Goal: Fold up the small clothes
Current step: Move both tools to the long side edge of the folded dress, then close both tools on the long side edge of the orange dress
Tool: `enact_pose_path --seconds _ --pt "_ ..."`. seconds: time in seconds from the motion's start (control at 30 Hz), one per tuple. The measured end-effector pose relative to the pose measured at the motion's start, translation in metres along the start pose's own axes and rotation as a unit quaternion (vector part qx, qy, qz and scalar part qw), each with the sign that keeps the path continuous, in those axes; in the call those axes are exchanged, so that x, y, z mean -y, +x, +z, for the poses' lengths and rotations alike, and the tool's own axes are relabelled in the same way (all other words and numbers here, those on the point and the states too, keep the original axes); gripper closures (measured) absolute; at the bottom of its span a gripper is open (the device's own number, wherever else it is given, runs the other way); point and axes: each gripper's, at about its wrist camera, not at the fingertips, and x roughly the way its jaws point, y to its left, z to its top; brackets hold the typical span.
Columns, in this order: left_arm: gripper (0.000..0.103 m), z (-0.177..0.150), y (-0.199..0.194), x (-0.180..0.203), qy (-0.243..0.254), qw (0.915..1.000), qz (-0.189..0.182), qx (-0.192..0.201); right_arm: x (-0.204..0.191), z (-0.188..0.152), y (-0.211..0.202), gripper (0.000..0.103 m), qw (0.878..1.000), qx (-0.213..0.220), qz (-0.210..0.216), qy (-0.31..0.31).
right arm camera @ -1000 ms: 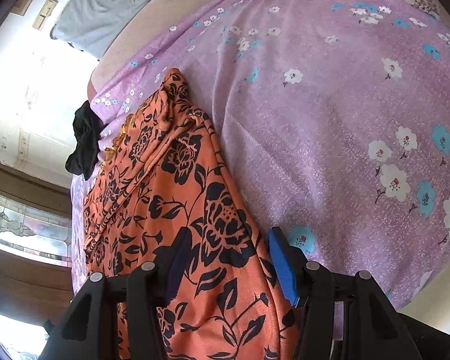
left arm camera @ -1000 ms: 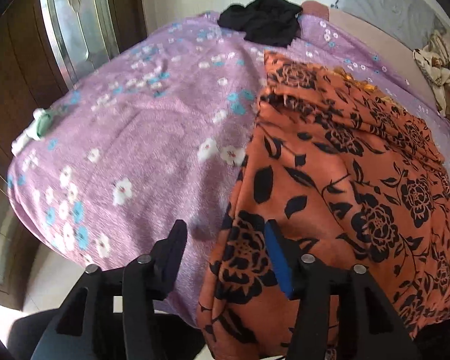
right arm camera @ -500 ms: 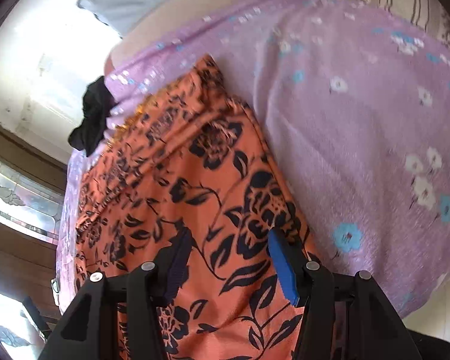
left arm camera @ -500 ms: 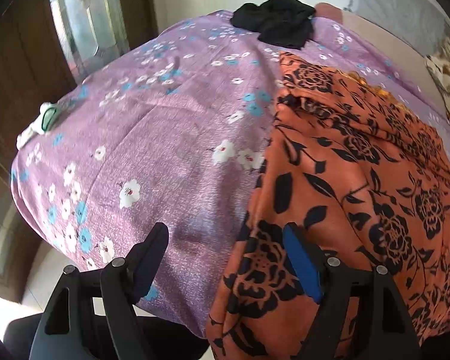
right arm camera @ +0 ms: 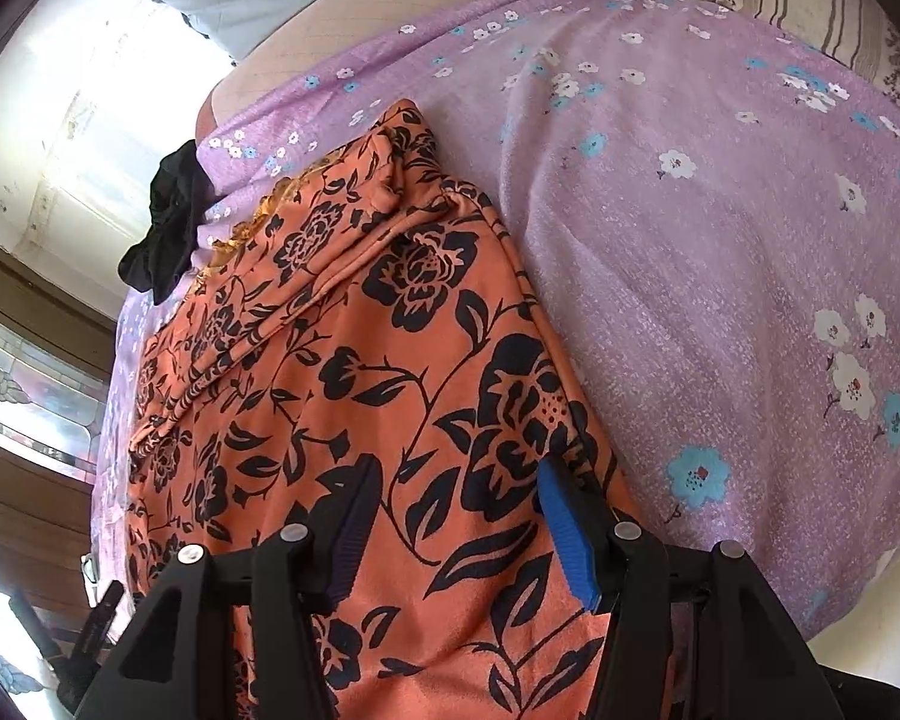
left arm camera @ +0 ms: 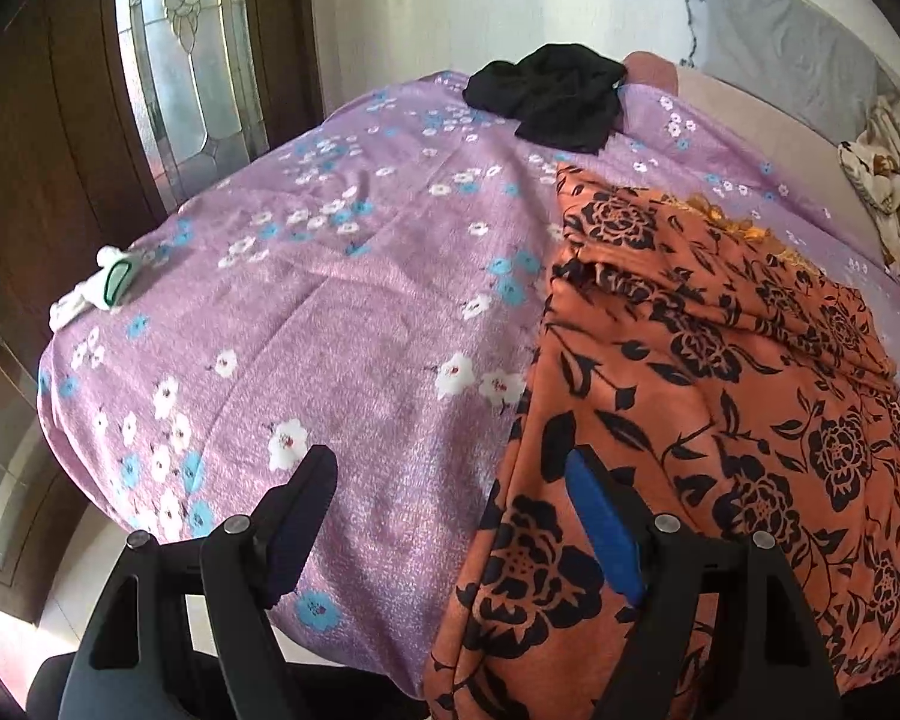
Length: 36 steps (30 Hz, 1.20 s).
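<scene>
Orange garment (right arm camera: 354,396) under spread right tool (right arm camera: 456,516)

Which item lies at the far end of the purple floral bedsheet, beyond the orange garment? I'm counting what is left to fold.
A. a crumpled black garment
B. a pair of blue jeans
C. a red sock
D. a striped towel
A: a crumpled black garment lies on the purple floral bedsheet past the far end of the orange garment, seen in both wrist views.
</scene>
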Motion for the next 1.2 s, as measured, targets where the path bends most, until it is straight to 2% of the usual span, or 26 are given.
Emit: enact_pose_path --seconds 0.3,0.77,1.03,1.2 --pt "0.024 0.003 -0.016 0.002 0.020 0.9993 0.000 0.031 -0.012 -0.004 0.003 0.041 0.999 0.011 -0.030 -0.037" --pt "0.024 -0.007 -0.034 0.013 0.050 0.9968 0.014 0.061 0.001 -0.012 -0.007 0.041 0.999 0.014 0.003 -0.037" --pt "0.024 -0.019 -0.038 0.014 0.071 0.9953 0.036 0.055 0.004 -0.013 -0.009 0.041 1.000 0.010 0.011 -0.024" --pt "0.024 -0.028 -0.033 0.007 0.058 0.9978 0.027 0.017 0.006 -0.013 -0.011 0.041 1.000 0.007 0.019 -0.013"
